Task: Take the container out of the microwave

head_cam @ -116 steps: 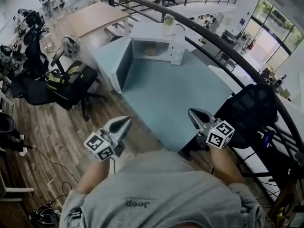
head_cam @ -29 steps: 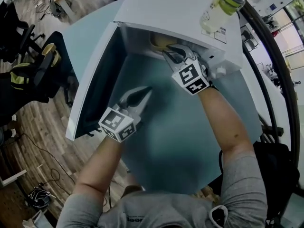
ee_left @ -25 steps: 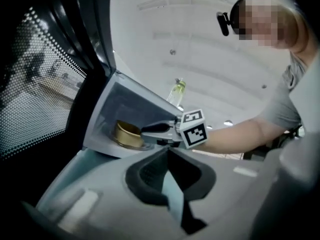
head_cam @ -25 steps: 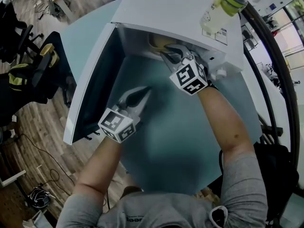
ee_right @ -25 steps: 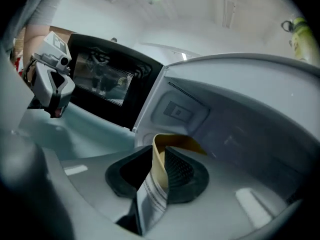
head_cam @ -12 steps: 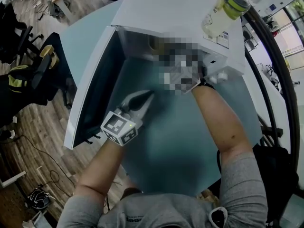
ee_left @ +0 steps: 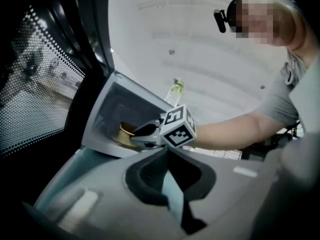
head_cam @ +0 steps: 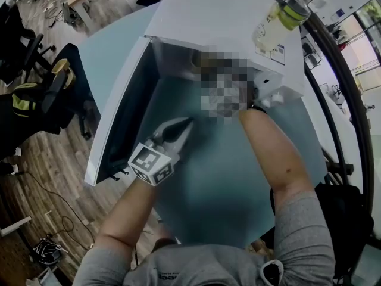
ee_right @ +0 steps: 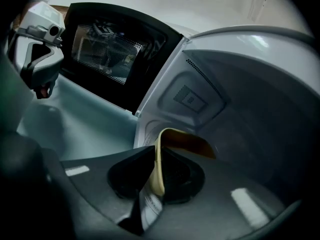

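Observation:
The white microwave stands on the pale blue table, and its door is swung wide to the left. A tan container sits inside the cavity and also shows in the left gripper view. My right gripper reaches into the cavity. Its jaws are closing, with the container's thin rim pinched between the pads. A mosaic patch hides it in the head view. My left gripper rests low over the table in front of the door. It is empty, with a narrow gap between its jaws.
A bottle with a green cap stands on top of the microwave at its right end. The open door blocks the left side. Office chairs stand on the wooden floor to the left. A dark curved railing runs along the right.
The person has come up to the table since the earliest frame. Over the last second the right hand moved a little deeper and lower into the cavity. The left gripper stayed put.

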A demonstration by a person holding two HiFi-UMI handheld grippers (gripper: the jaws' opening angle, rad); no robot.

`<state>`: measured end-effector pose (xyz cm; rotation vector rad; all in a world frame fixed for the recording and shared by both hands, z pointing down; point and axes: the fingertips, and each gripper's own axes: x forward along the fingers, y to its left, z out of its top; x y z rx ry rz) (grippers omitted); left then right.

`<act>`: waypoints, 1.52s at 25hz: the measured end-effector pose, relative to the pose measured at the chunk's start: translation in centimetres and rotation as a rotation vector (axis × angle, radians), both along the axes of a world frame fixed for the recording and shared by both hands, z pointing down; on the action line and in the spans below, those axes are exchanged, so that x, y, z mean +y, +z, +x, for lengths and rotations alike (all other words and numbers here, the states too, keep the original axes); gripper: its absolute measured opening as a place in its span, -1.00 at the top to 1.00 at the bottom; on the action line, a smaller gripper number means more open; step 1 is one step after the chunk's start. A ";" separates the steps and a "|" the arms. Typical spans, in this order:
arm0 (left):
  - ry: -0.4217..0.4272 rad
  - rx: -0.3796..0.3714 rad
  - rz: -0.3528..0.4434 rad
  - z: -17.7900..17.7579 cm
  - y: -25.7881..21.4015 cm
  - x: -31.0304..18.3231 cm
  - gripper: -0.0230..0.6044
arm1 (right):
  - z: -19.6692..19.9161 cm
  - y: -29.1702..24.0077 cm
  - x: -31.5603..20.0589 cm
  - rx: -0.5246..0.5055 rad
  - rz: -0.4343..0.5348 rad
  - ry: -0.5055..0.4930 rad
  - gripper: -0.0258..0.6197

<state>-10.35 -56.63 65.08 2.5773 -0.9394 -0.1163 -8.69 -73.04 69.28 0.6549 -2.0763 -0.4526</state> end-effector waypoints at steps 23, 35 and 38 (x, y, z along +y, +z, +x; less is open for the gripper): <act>-0.015 -0.013 0.055 -0.9 -4.4 2.7 0.87 | -1.4 -2.1 6.4 -0.066 -0.135 -0.059 0.86; -0.007 -0.026 0.084 -0.9 -8.2 7.8 0.87 | -1.6 -4.6 15.6 -0.080 -0.166 -0.108 0.86; -0.005 -0.029 0.089 -0.9 -9.4 9.3 0.87 | -1.6 -5.4 18.1 -0.080 -0.167 -0.119 0.86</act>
